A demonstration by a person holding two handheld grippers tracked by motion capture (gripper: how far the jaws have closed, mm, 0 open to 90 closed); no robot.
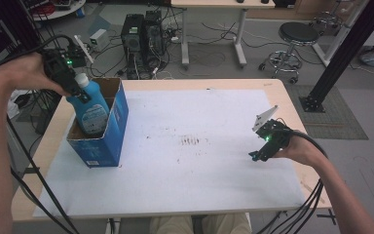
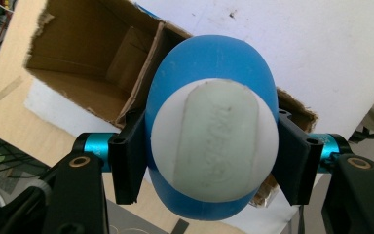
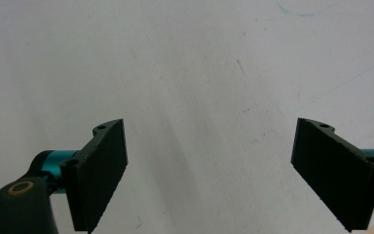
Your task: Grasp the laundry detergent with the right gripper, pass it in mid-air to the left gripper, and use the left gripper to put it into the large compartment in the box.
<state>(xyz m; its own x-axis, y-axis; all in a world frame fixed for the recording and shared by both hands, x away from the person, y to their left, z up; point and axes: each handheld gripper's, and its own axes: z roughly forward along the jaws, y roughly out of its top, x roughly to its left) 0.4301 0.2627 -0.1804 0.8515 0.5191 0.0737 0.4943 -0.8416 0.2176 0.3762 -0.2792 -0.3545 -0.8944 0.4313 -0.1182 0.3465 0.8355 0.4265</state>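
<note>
A blue bottle (image 1: 91, 108) with a white cap stands partly inside an open blue cardboard box (image 1: 111, 131) at the table's left. My left gripper (image 1: 78, 90) is shut on the bottle's neck from above. In the left gripper view the black jaws press both sides of the bottle (image 2: 213, 141), whose white cap faces the camera, with the brown inside of the box (image 2: 83, 63) below it. My right gripper (image 1: 259, 155) hovers low over the white sheet at the right. Its jaws (image 3: 209, 175) stand wide open with nothing between them.
A white sheet (image 1: 185, 141) covers most of the wooden table (image 1: 282, 92). Beyond the far edge stand computer towers (image 1: 141, 39), another desk, a black stool (image 1: 297, 39) and floor cables. A black frame post (image 1: 341, 53) rises at the right.
</note>
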